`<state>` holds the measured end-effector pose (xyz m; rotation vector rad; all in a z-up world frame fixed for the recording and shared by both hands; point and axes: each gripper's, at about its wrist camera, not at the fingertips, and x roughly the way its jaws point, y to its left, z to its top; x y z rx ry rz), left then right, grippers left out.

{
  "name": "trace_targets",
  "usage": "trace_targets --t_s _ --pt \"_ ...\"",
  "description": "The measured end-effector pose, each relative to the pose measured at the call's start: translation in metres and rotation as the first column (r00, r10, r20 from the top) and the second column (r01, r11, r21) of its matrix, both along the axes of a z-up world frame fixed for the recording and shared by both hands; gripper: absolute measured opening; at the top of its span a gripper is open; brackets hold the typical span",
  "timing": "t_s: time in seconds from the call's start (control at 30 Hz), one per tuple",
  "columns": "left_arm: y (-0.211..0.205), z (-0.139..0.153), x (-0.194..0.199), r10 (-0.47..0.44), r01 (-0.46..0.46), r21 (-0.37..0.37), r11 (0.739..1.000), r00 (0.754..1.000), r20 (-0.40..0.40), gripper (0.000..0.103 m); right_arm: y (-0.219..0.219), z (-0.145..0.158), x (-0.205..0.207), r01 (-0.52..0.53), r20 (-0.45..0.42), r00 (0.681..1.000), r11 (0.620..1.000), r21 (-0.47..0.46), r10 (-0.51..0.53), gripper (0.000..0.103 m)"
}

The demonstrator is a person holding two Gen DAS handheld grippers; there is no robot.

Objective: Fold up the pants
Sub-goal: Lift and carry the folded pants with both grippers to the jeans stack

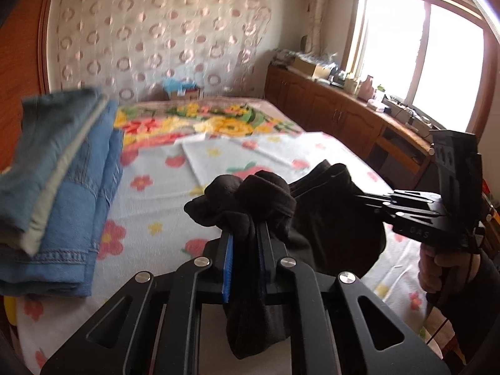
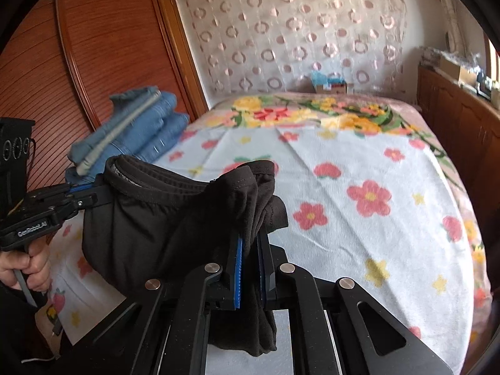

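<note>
Black pants [image 1: 328, 218] [image 2: 150, 218] hang bunched in the air over the bed, stretched between my two grippers. In the left wrist view my left gripper [image 1: 245, 234] is shut on one end of the waistband, and cloth spills over its blue pads and droops below. My right gripper [image 1: 362, 197] reaches in from the right, held by a hand. In the right wrist view my right gripper [image 2: 250, 243] is shut on the other end of the pants. My left gripper [image 2: 97, 189] pinches the waistband at the left, with a hand on its grip.
A floral blanket [image 1: 156, 187] [image 2: 359, 234] covers the bed below. Folded blue jeans [image 1: 62, 172] [image 2: 134, 125] are stacked at the bed's left side by a wooden wardrobe [image 2: 109, 47]. Low wooden cabinets [image 1: 328, 109] with clutter run under the window [image 1: 422, 47] on the right.
</note>
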<state>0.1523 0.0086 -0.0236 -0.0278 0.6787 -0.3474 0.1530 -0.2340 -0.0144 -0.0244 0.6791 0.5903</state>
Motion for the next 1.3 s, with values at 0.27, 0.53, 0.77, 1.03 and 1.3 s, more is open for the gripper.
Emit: trace_targets --t_s 0.27,0.53,0.77,1.03,1.3 --pt "-0.005 0.038 -0.008 0.000 -0.002 0.024 1.000 0.997 0.078 0.014 -0.003 0.025 -0.024 0.026 0.121 0.992 0.999 0.024 -0.029 0.007" --pt "-0.009 0.068 -0.016 -0.007 0.001 0.052 0.999 0.991 0.132 0.014 -0.011 0.045 -0.042 0.023 0.186 0.982 0.999 0.037 -0.029 0.007" --pt "-0.008 0.090 -0.026 -0.009 -0.003 0.064 0.998 0.983 0.182 0.014 -0.012 0.060 -0.046 0.014 0.234 0.972 0.999 0.036 -0.022 0.007" --pt "0.000 0.109 -0.034 0.007 -0.023 0.070 0.997 0.973 0.230 0.014 -0.004 0.071 -0.047 -0.007 0.282 0.959 0.999 0.037 -0.004 0.007" --pt "0.021 0.103 -0.027 0.049 -0.066 0.066 0.996 0.971 0.234 0.014 0.008 0.062 -0.023 -0.047 0.290 0.956 0.998 0.029 0.037 0.007"
